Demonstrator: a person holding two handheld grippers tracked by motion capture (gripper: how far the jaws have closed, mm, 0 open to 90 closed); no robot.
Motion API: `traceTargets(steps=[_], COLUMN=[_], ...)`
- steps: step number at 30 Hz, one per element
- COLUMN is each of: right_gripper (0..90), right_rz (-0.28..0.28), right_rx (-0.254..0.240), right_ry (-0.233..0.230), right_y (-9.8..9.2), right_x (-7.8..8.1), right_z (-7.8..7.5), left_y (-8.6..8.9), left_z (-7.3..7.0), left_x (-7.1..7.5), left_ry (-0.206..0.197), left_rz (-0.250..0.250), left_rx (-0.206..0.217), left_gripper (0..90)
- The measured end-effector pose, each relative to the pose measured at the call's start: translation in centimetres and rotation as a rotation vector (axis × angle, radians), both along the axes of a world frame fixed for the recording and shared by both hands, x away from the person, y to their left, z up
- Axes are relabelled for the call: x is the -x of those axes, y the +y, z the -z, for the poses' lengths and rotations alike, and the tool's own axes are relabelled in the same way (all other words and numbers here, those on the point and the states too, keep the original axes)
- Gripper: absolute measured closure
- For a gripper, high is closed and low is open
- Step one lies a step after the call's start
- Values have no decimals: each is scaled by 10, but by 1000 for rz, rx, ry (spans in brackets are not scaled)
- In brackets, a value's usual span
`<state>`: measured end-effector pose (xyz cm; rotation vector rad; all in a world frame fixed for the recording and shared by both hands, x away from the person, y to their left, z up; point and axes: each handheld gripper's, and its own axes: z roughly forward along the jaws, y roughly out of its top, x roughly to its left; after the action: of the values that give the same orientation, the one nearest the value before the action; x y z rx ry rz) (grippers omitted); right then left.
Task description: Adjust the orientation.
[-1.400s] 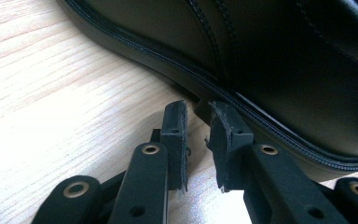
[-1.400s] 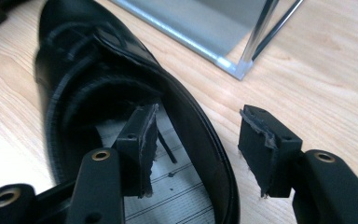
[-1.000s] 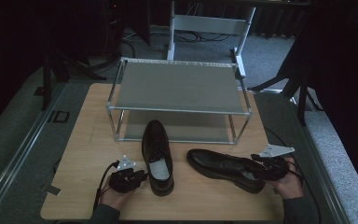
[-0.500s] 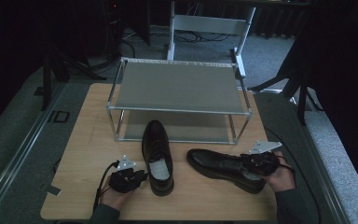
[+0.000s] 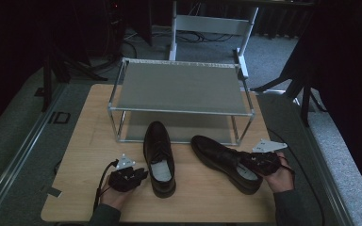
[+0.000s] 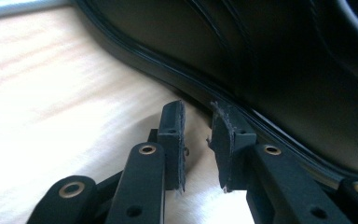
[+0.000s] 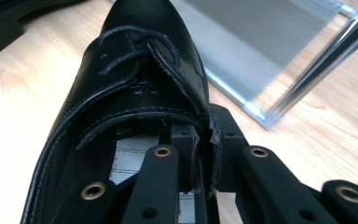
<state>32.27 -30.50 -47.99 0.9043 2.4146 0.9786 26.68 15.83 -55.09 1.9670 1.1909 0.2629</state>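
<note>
Two black lace-up shoes lie on the wooden table [image 5: 94,141]. The left shoe [image 5: 159,157] points away from me, toe near the rack. My left gripper [image 5: 143,175] rests on the table beside its heel. In the left gripper view the left gripper [image 6: 198,126] is open by a narrow gap with nothing between the pads, close to the shoe's sole edge [image 6: 242,100]. The right shoe [image 5: 219,157] lies slanted, toe to the left. My right gripper [image 5: 246,162] has just closed on it. In the right gripper view the right gripper [image 7: 208,135] pinches the side wall of the shoe's [image 7: 140,79] opening.
A metal shoe rack [image 5: 181,87] with two grey shelves stands at the back of the table; its lower shelf [image 7: 270,42] is just beyond the right shoe's toe. A chair frame [image 5: 212,23] stands behind the table. Bare wood lies in front of the shoes.
My right hand has moved left to the right shoe's heel end and its jaws have closed on the shoe's collar. The left hand and both shoes have stayed where they were.
</note>
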Motion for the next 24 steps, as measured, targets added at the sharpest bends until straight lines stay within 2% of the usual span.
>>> traceTargets(steps=[3,8,13,18,20,24], right_gripper=[821,820,816,813,810,808], right_rz=[28,101,151,146,144,135], right_rx=[-5,-42,-49,-58,-61,-53], right_ry=[-7,-4,11,18,21,20], right_y=[4,5,6,5,5,7], right_x=[-8,-19,-27,-28,-28,-26], right_z=[-1,-1,3,4,4,4], left_y=[5,6,-2,-11,-23,-37], left_z=[-2,-2,0,-1,-2,-2], left_x=[-10,-29,-39,-41,-44,-43], left_ry=[-21,-37,-42,-48,-56,-51], left_rz=[-43,-83,-45,-17,-6,38], left_rx=[-6,-52,-71,-84,-94,-72], left_gripper=[739,740,758,851,876,875])
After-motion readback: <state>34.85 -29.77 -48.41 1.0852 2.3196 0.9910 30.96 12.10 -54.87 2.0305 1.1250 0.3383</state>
